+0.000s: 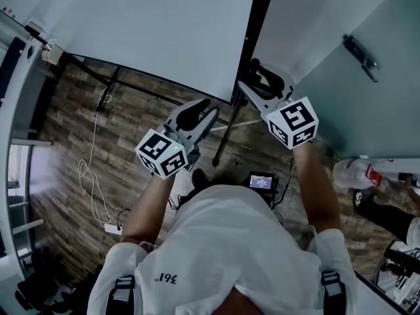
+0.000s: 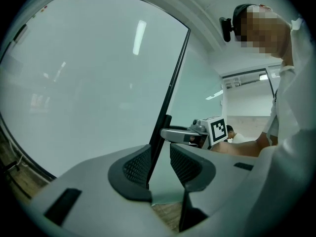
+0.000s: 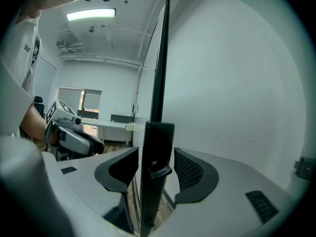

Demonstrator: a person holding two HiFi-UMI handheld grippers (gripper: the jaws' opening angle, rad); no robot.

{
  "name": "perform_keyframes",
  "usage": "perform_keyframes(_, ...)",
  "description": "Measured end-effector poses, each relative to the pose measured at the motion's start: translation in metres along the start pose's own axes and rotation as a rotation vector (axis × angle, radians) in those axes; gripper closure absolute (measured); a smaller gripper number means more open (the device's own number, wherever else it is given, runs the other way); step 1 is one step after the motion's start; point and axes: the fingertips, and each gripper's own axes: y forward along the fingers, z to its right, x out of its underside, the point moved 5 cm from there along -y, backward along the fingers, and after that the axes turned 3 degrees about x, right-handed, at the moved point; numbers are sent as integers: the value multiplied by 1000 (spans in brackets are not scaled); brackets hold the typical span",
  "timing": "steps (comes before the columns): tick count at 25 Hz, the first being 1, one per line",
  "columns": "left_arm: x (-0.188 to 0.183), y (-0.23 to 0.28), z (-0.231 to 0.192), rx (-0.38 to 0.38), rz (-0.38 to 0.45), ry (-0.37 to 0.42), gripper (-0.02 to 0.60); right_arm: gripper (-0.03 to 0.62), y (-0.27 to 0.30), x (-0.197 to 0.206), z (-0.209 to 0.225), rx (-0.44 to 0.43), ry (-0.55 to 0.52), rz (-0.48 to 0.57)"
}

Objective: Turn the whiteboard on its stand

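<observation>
The whiteboard is a big white panel with a thin black frame, standing on a black stand. My left gripper reaches up to the board's lower right edge. In the left gripper view the whiteboard fills the left side, and its black edge runs down between the jaws of my left gripper, close to the left pad, with a gap to the right pad. My right gripper straddles the black frame post. The right gripper is open, with clearance on both sides of the post.
A white cable trails over the wood floor to a power strip. A pale wall and a glass door with a dark handle stand right of the board. A plastic bottle lies at the right. A small screen device sits near the person's feet.
</observation>
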Motion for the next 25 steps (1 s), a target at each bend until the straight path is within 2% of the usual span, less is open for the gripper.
perform_keyframes(13,-14,-21,-16,149,-27,-5,463,368,-40,9,-9,238,69,-58)
perform_keyframes(25,-15,-47,-25,264,-72,-16,549,368,-67,16,-49,404,159,-76)
